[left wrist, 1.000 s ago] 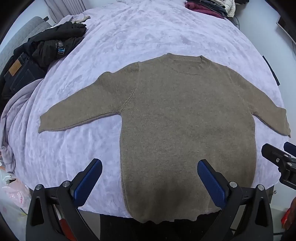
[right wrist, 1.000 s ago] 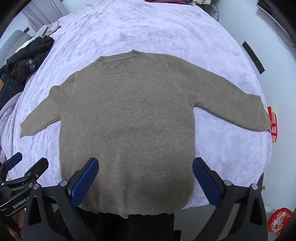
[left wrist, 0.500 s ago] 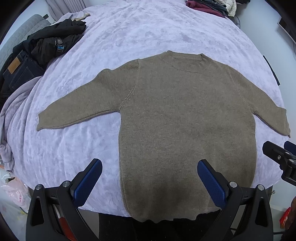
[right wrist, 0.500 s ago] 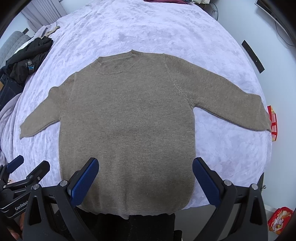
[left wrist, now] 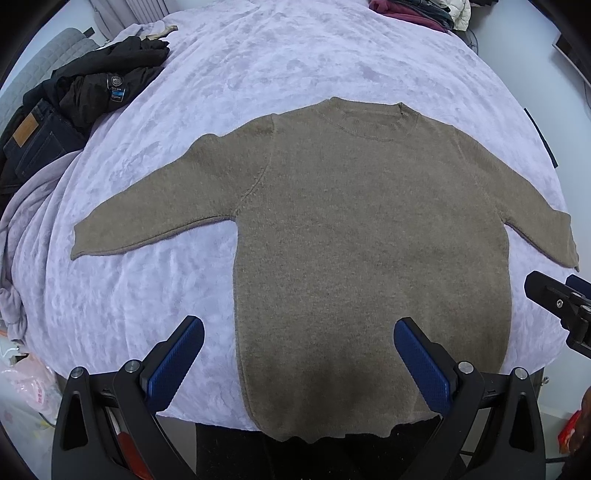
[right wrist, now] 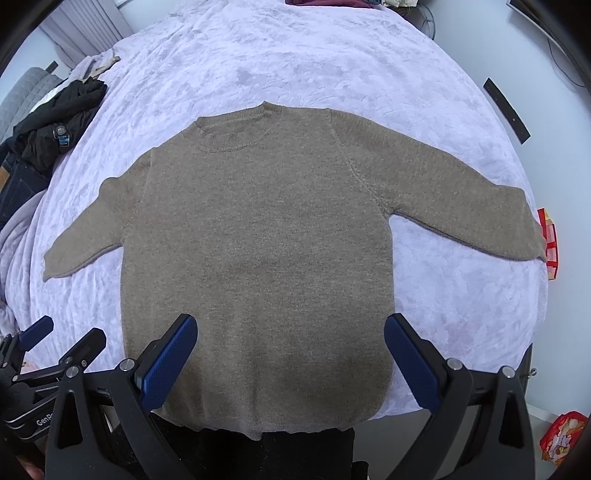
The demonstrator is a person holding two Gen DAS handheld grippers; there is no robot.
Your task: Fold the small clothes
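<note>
A brown knit sweater [left wrist: 369, 236] lies flat and face up on the lilac bed cover [left wrist: 258, 66], sleeves spread to both sides, hem hanging a little over the near edge. It also shows in the right wrist view [right wrist: 258, 251]. My left gripper [left wrist: 297, 339] is open and empty, held above the sweater's lower left part. My right gripper [right wrist: 290, 338] is open and empty above the hem, and its black frame shows at the right edge of the left wrist view [left wrist: 561, 302]. My left gripper's frame shows at the lower left of the right wrist view [right wrist: 40, 354].
Dark jackets and jeans [left wrist: 74, 99] are piled at the bed's far left. Maroon clothes [left wrist: 406, 9] lie at the far end. A pink plastic bag [left wrist: 26, 391] sits on the floor at the left. Red packets [right wrist: 561, 435] lie on the floor at the right.
Both grippers have drifted slightly nearer the sweater; it sits a little higher in the left wrist view. The sweater has not moved and the jaws stay open.
</note>
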